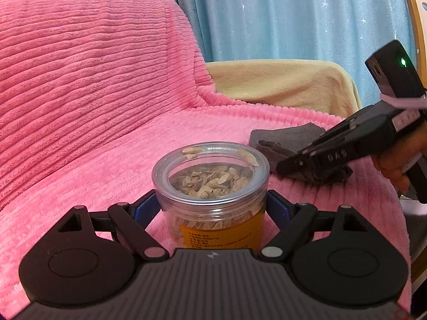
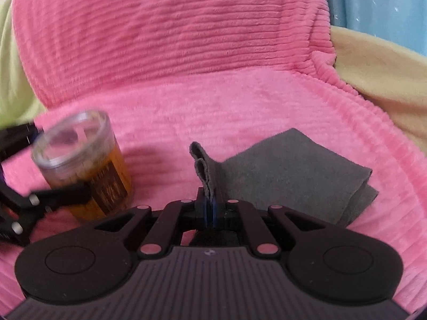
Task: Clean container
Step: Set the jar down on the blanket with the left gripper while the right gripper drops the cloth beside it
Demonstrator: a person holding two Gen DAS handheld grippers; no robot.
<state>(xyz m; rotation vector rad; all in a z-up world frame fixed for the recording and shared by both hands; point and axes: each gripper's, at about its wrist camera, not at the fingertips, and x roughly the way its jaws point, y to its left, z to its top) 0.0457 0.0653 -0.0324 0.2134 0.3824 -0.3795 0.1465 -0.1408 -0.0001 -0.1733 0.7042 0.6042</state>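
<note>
Pink ribbed blanket (image 1: 93, 80) fills most of both views, draped over a padded seat and its back. Pale yellow cover (image 1: 280, 82) shows upper right of centre in the left wrist view; blue curtain (image 1: 267, 13) with small white stars along the top.

Grey cloth (image 2: 293, 168), folded, lies on the blanket, right of centre in the right wrist view. One corner stands up from it, pinched between the fingers of the right tool (image 2: 210, 208), which are pressed together on the fabric. In the left wrist view the right tool's body comes in from the right edge, angled down onto the cloth, a green light on its top; part of a hand (image 1: 395, 165) grips its handle.

Jar (image 1: 210, 186), clear plastic with an orange label, stands upright on the blanket at centre of the left wrist view. Clear lid on; pale dried pieces inside, a few stuck under the lid. The left tool (image 1: 213, 205) clamps it, a blue-padded finger on each side of the wall just below the lid.

In the right wrist view the jar sits at lower left, blurred, near the cloth but apart from it.
</note>
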